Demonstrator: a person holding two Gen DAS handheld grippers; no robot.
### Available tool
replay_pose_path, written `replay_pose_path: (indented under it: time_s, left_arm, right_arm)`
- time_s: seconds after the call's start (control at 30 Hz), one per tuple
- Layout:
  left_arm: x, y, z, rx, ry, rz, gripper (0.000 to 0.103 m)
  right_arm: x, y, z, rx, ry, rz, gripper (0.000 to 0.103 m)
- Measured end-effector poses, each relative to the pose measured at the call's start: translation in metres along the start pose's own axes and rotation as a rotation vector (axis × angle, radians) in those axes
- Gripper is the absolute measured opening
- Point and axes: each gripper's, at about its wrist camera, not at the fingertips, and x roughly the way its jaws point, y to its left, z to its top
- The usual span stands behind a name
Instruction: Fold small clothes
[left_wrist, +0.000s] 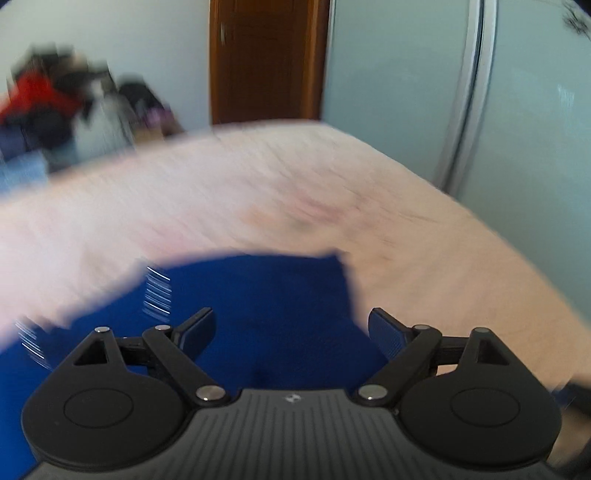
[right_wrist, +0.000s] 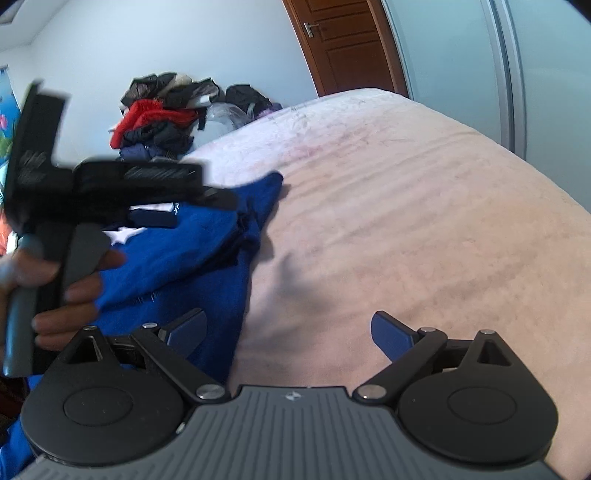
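We have a blue garment (right_wrist: 177, 254) lying rumpled on the bed (right_wrist: 424, 221), toward its left half. Our left tongs (left_wrist: 291, 328) hang right over the cloth, spread wide and holding nothing; the blue fabric (left_wrist: 258, 295) fills the gap between the two pads and runs off to the left. Our right tongs (right_wrist: 290, 332) are also spread wide and empty, set over bare bedcover, with only the left pad (right_wrist: 188, 328) above the garment's near edge. So the cloth lies to the left of the right tongs and straight ahead of the left ones, which are the nearer pair. The garment's long axis seems to run away from us toward its far corner (right_wrist: 271, 184).

The right view shows what the left cannot: the bunched folds in the middle, a white patch (right_wrist: 120, 234), and the person's left hand (right_wrist: 62, 291) gripping the other tool. The left view is blurred, yet it shows a square far corner (left_wrist: 332, 258) and faint white stitching (left_wrist: 159, 291). A clothes pile (right_wrist: 159, 110) sits beyond the bed in front of a white wall, with a brown door (right_wrist: 347, 48) to its right.
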Motion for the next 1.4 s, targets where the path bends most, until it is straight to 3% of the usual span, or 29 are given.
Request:
replay_pose_path:
  time_s: [0.1, 0.17, 0.27, 0.37, 0.4, 0.5, 0.6, 0.7, 0.87, 1.03, 1.1, 1.2, 1.27, 1.33, 1.4]
  left_arm:
    - [-0.011, 0.059, -0.001, 0.059, -0.048, 0.179, 0.09]
    - [-0.015, 0.111, -0.003, 0.016, -0.05, 0.27, 0.09]
    - [-0.022, 0.185, -0.009, -0.112, -0.038, 0.287, 0.09]
    - [-0.02, 0.241, -0.021, -0.192, 0.014, 0.289, 0.09]
    - [-0.019, 0.256, -0.025, -0.207, 0.027, 0.284, 0.09]
    - [-0.018, 0.29, -0.039, -0.233, 0.056, 0.222, 0.09]
    - [-0.008, 0.306, -0.049, -0.207, 0.109, 0.134, 0.09]
    - [0.0, 0.31, -0.06, -0.16, 0.144, 0.086, 0.09]
    - [0.016, 0.3, -0.069, -0.055, 0.204, 0.02, 0.09]
    - [0.024, 0.297, -0.074, -0.056, 0.23, -0.01, 0.089]
    - [0.024, 0.299, -0.075, -0.073, 0.226, -0.019, 0.082]
    - [0.02, 0.303, -0.075, -0.128, 0.221, -0.039, 0.059]
    - [0.017, 0.303, -0.075, -0.147, 0.221, -0.087, 0.042]
    - [0.016, 0.299, -0.075, -0.133, 0.215, -0.074, 0.028]
    - [0.013, 0.296, -0.076, -0.136, 0.194, -0.055, 0.02]
  right_arm:
    - [0.015, 0.016, 0.025, -0.033, -0.024, 0.075, 0.097]
    - [0.028, 0.044, 0.044, -0.119, -0.051, 0.156, 0.097]
    - [0.061, 0.099, 0.072, -0.249, -0.037, 0.321, 0.097]
    - [0.112, 0.157, 0.092, -0.33, 0.053, 0.473, 0.093]
    - [0.131, 0.175, 0.095, -0.339, 0.091, 0.507, 0.088]
    - [0.194, 0.213, 0.102, -0.301, 0.228, 0.572, 0.085]
    - [0.252, 0.231, 0.104, -0.184, 0.366, 0.628, 0.079]
    - [0.293, 0.241, 0.1, -0.119, 0.443, 0.617, 0.07]
    - [0.319, 0.258, 0.081, -0.08, 0.535, 0.63, 0.066]
    - [0.325, 0.261, 0.086, -0.016, 0.549, 0.67, 0.064]
    - [0.326, 0.27, 0.086, -0.069, 0.542, 0.643, 0.057]
    - [0.33, 0.288, 0.081, -0.194, 0.53, 0.574, 0.043]
    - [0.327, 0.294, 0.079, -0.275, 0.517, 0.554, 0.028]
    - [0.323, 0.29, 0.08, -0.297, 0.524, 0.551, 0.006]
    - [0.315, 0.288, 0.081, -0.32, 0.483, 0.536, 0.006]
